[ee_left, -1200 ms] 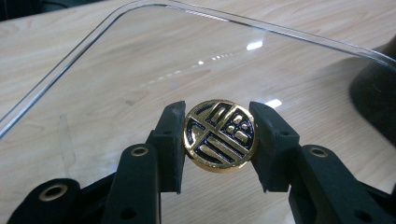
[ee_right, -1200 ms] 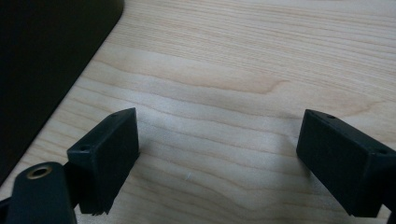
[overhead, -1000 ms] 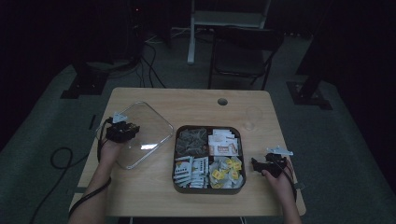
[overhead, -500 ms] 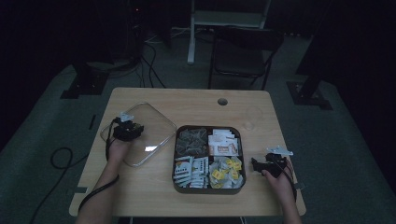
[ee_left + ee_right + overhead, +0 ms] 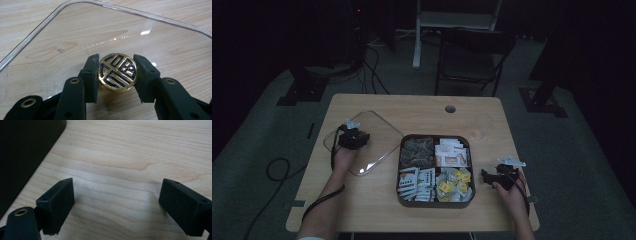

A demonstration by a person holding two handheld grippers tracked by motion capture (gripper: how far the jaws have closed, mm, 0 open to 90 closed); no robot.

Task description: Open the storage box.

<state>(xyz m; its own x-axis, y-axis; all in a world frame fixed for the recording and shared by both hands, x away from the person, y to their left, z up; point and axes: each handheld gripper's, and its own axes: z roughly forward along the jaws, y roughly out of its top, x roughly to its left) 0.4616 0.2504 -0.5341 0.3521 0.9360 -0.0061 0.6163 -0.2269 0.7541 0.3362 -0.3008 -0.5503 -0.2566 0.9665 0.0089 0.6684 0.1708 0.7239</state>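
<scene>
A clear square lid [image 5: 377, 131] with a round gold-and-black knob [image 5: 117, 71] is on the left half of the table, just left of the dark divided box [image 5: 435, 204]. My left gripper [image 5: 353, 139] is shut on that knob, one pad [image 5: 91, 75] pressed on each side. Wood grain shows through the lid [image 5: 162, 37]; I cannot tell if it rests flat. My right gripper [image 5: 486, 175] stands open on bare wood right of the box, nothing between its fingers [image 5: 58, 202]. The box wall [image 5: 25, 150] is the dark mass to its left.
The box holds several packets: brown ones back left, white and orange back right, white sachets front left, yellow ones front right. A cable hole [image 5: 450, 108] is near the table's far edge. A chair [image 5: 472, 55] stands beyond the table.
My left gripper has carried the lid a little to the right and lower, toward the box. The right gripper has kept still.
</scene>
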